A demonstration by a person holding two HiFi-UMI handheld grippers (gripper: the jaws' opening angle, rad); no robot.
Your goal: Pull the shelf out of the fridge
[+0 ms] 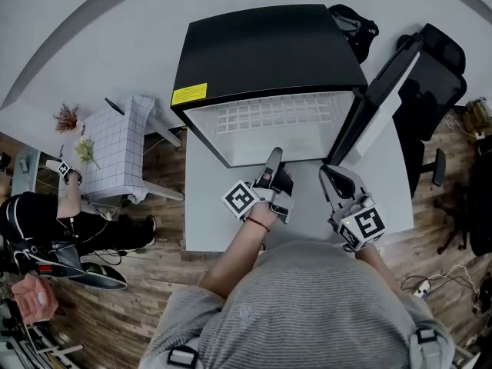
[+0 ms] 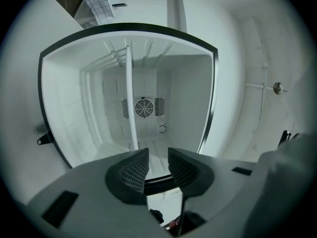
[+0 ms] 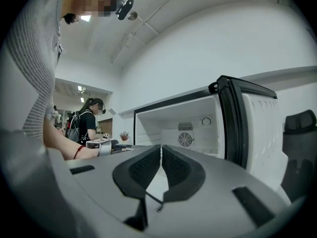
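A black mini fridge point(image 1: 269, 52) stands on a white table point(image 1: 207, 221) with its door point(image 1: 384, 91) swung open to the right. Inside lies a white wire shelf point(image 1: 269, 118); in the left gripper view, which is rolled on its side, the shelf point(image 2: 130, 98) shows as a thin upright edge. My left gripper point(image 1: 273, 160) point(image 2: 158, 165) points into the fridge mouth, just in front of the shelf, jaws open with nothing between them. My right gripper point(image 1: 330, 177) point(image 3: 161, 160) hovers by the door's lower edge, jaws shut and empty.
A small table with a grid-pattern cloth point(image 1: 115, 148) stands at the left, with a seated person point(image 1: 46, 221) beside it. A black office chair point(image 1: 442, 83) is behind the open door. A black bag point(image 1: 354, 21) lies behind the fridge.
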